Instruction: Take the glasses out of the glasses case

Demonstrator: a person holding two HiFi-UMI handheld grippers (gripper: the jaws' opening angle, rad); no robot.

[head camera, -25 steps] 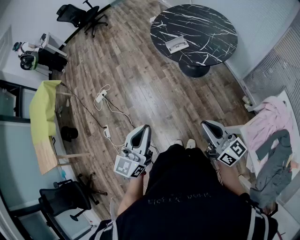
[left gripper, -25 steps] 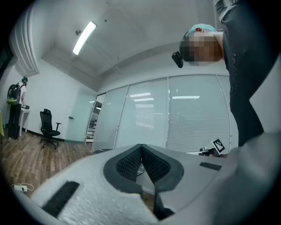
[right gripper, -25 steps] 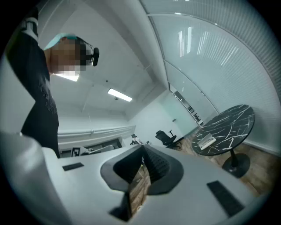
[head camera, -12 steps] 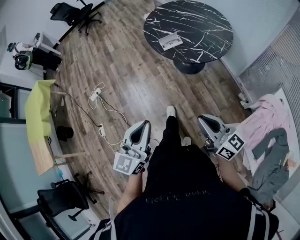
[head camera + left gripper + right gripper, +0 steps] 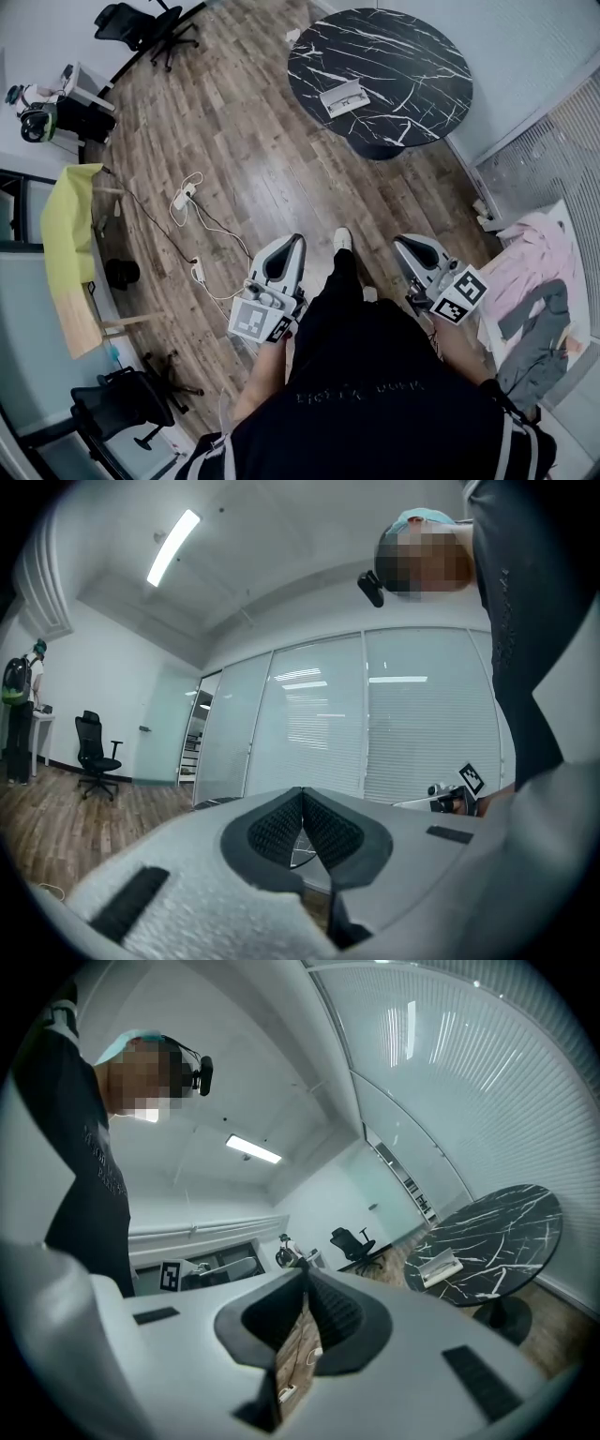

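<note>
The head view looks steeply down over the person [image 5: 375,403], the black marble table [image 5: 380,67] far off at upper right. Both gripper views sit low, tilted upward; the right one shares that table [image 5: 487,1241], at right.

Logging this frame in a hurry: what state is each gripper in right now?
Left gripper: closed, empty.
Right gripper: closed, empty.

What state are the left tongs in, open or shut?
Shut: the left tongs meet at their tips, with nothing between them.
</note>
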